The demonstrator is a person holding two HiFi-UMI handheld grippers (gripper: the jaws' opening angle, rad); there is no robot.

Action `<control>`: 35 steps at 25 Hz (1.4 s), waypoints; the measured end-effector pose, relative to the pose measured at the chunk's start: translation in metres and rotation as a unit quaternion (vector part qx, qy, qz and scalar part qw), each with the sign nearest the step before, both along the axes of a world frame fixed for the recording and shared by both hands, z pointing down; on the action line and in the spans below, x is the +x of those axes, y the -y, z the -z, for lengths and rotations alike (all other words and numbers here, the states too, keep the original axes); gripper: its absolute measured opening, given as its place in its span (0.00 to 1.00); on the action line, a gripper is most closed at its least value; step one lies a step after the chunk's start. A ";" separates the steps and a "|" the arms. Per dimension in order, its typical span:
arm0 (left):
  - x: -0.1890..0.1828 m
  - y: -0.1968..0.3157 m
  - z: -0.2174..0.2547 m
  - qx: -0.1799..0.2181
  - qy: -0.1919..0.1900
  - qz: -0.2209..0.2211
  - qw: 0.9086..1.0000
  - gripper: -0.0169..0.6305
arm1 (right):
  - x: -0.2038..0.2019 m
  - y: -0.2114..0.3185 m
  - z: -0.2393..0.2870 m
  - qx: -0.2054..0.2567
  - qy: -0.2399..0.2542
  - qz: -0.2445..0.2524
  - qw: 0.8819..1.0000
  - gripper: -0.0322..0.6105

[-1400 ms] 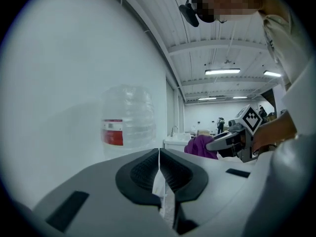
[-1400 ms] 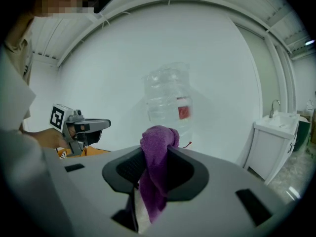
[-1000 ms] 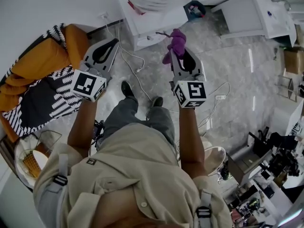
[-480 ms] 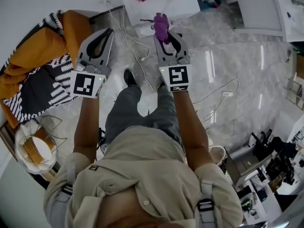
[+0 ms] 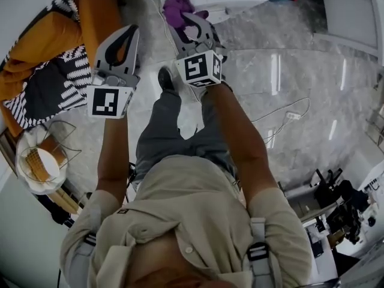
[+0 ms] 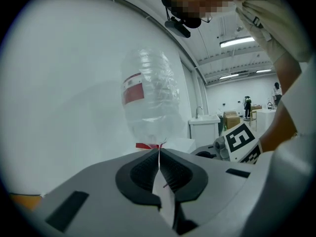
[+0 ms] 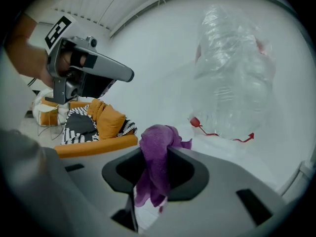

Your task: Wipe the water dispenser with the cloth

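- right gripper (image 5: 191, 24) now further left than 0.5 s ago, fingers clamped on cloth (image 7: 155, 157), water dispenser (image 7: 232, 78) just beyond
- left gripper (image 6: 159, 154) unmoved, fingers closed, empty

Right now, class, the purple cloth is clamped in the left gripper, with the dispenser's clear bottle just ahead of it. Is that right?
Not quite: the purple cloth is clamped in the right gripper, not the left, with the dispenser's clear bottle just ahead of it. The right gripper view shows the cloth between that gripper's jaws. In the left gripper view, the left gripper is shut with nothing in it.
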State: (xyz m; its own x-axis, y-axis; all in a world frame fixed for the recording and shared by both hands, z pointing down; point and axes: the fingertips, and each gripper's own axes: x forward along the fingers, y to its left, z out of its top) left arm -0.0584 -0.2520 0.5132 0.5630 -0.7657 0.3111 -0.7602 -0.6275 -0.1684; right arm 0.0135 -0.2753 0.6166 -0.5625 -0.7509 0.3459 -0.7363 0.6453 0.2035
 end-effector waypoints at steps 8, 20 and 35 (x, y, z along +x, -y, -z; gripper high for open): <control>0.022 0.006 -0.010 -0.007 -0.004 -0.007 1.000 0.06 | 0.073 0.018 0.004 0.024 -0.033 -0.022 0.999 0.25; 0.053 0.012 -0.008 -0.011 -0.003 -0.035 0.999 0.06 | 0.214 0.043 -0.010 -0.037 -0.025 -0.191 0.981 0.25; 0.053 0.020 -0.010 -0.001 -0.050 -0.018 0.999 0.06 | 0.073 0.014 -0.039 -0.099 0.029 -0.091 0.991 0.25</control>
State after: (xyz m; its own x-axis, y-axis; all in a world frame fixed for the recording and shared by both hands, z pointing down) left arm -0.0057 -0.2718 0.5230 0.6191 -0.7434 0.2530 -0.7497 -0.6554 -0.0912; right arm 0.0868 -0.2896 0.6552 -0.4478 -0.7619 0.4679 -0.8503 0.5247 0.0405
